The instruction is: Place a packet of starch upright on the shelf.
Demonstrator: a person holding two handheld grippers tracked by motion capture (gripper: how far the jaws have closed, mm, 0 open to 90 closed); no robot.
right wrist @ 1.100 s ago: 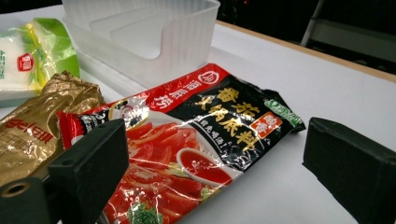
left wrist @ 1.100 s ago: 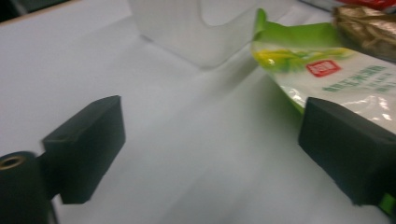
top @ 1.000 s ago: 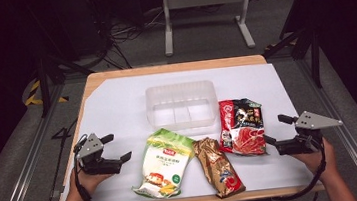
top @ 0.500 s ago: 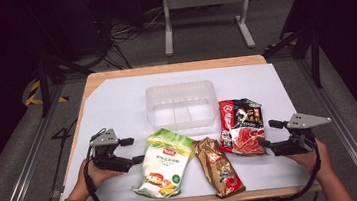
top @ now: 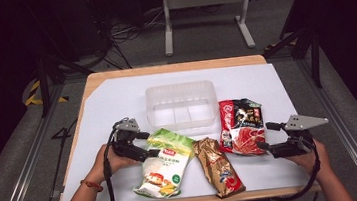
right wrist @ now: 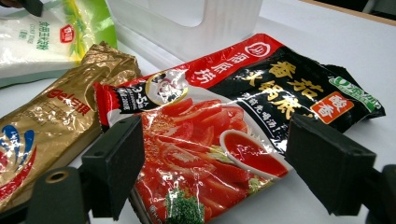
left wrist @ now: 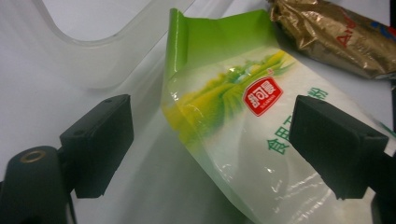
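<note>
Left tongs (top: 147,144): spread wide, held in the person's left hand (top: 111,160) at the left edge of the green bag (top: 165,163); in the left gripper view (left wrist: 210,154) the bag's upper left corner lies between the two black jaws, with neither pad pressing on it.
Right tongs (top: 265,136): also spread, though the jaws have just been closing a little; held in the right hand (top: 307,153) at the right edge of the red bag (top: 239,126). In the right gripper view (right wrist: 212,163) the bag's lower part sits between the jaws, not pinched.
Green bag: flat on the counter (top: 117,107) left of centre, tilted, its green top strip pointing toward the clear tray (top: 182,105) (white lower half, a red round logo on the front (left wrist: 262,95)).
Red bag: flat on the counter right of centre, just beside the tray's right front corner; red top with a black panel, a picture of tomato slices and a small bowl of sauce (right wrist: 210,154).
Gold bag (top: 218,165): lies between the green and red bags, slanting toward the near edge of the counter, its lower end near that edge; it touches or slightly overlaps the red bag's left edge in the right gripper view (right wrist: 56,121).
Clear tray: stands behind the three bags, mid-counter, with dividers inside.
Counter: covered in a white sheet, a wooden rim showing at the edges.
</note>
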